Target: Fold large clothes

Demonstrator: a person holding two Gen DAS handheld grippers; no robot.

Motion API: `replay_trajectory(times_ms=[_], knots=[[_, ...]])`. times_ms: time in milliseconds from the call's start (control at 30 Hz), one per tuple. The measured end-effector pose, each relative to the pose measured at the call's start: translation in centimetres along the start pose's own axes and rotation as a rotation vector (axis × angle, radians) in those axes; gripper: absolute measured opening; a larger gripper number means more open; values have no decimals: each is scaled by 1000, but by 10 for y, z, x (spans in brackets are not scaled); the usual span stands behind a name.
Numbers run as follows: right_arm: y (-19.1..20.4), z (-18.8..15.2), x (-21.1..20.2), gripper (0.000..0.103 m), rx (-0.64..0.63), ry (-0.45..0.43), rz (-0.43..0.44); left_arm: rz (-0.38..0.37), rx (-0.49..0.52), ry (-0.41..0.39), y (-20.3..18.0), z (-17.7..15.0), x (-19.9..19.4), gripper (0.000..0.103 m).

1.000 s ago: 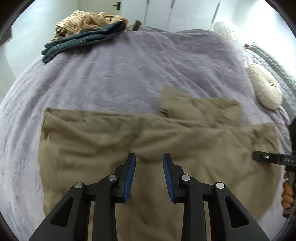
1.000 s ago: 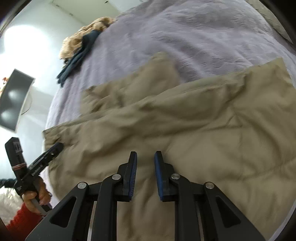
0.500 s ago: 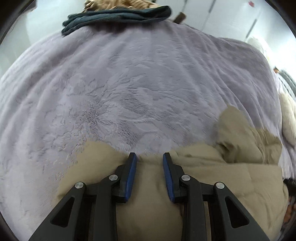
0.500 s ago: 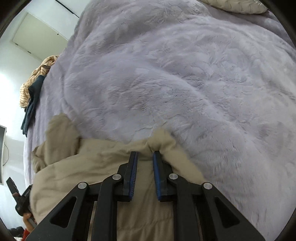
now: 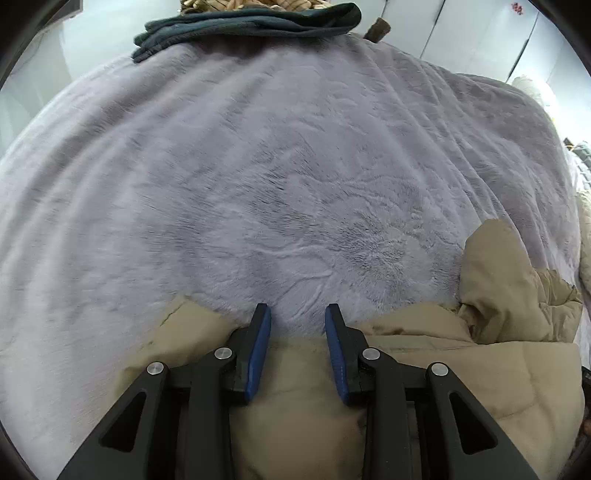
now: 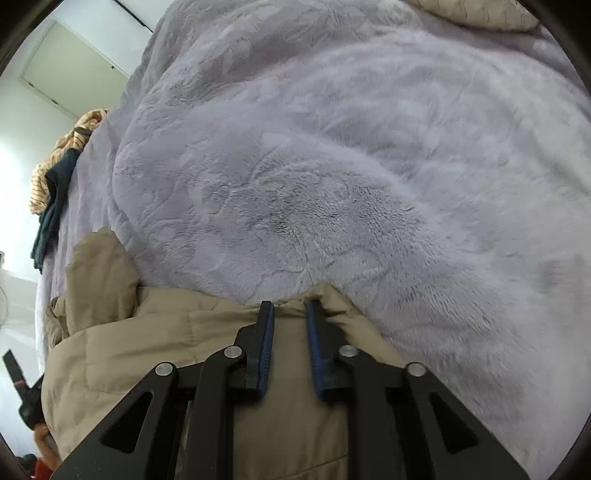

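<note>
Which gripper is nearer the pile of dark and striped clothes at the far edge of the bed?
Left, judging by the layout. The left gripper faces the pile straight across the blanket. The right gripper sits further along the tan jacket, the pile off to its left.

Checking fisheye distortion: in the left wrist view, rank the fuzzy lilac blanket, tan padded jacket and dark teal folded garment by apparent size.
1. Fuzzy lilac blanket, fills most of the frame.
2. Tan padded jacket, though it's nearest the camera.
3. Dark teal folded garment, farthest, so unsure.
</note>
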State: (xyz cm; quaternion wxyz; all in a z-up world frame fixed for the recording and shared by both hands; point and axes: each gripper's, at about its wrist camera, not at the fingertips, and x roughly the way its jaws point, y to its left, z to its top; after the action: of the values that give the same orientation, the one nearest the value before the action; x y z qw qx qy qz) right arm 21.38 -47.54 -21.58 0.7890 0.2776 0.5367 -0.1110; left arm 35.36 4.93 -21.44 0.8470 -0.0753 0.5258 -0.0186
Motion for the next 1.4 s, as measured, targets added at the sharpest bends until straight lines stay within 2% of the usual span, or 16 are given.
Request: replay_trajectory(times_ms=[167, 200, 233, 267, 333, 433, 600, 700, 867, 967, 1100, 1133, 1167, 1200, 1233, 1400], knots=[[17, -14, -50, 25, -8, -59, 19, 34, 48, -58, -1, -11, -67, 36], [18, -19, -60, 30, 0, -70, 30, 38, 56, -56, -1, -15, -77, 44], [18, -28, -73, 36, 14, -82, 46, 48, 60, -55, 1, -25, -92, 71], [18, -37, -81, 39, 22, -85, 57, 46, 58, -65, 3, -32, -102, 79], [22, -51, -96, 41, 29, -88, 75, 23, 79, -76, 5, -50, -122, 79], [24, -75, -116, 41, 28, -82, 85, 16, 98, -29, 8, -79, -139, 79], [16, -116, -141, 41, 45, -63, 73, -14, 75, 42, 15, -124, -151, 79], [10, -137, -149, 42, 69, -32, 86, -2, 63, 79, 16, -147, -153, 79], [4, -173, -153, 53, 77, 28, 114, -12, 16, 114, 23, -180, -159, 79], [-1, -189, -149, 59, 102, 54, 134, -11, -30, 130, 32, -196, -159, 86], [-13, -202, -136, 66, 191, 90, 189, -22, -63, 130, 41, -207, -155, 86], [-15, -203, -132, 70, 214, 94, 205, -28, -70, 130, 41, -208, -154, 97], [-17, -203, -130, 73, 233, 93, 222, -49, -94, 134, 45, -210, -153, 103], [-19, -205, -128, 79, 253, 90, 243, -76, -119, 136, 49, -212, -152, 103], [-21, -207, -126, 81, 270, 87, 257, -91, -135, 143, 51, -213, -151, 103], [-26, -213, -117, 81, 323, 93, 307, -145, -197, 155, 63, -219, -150, 103]])
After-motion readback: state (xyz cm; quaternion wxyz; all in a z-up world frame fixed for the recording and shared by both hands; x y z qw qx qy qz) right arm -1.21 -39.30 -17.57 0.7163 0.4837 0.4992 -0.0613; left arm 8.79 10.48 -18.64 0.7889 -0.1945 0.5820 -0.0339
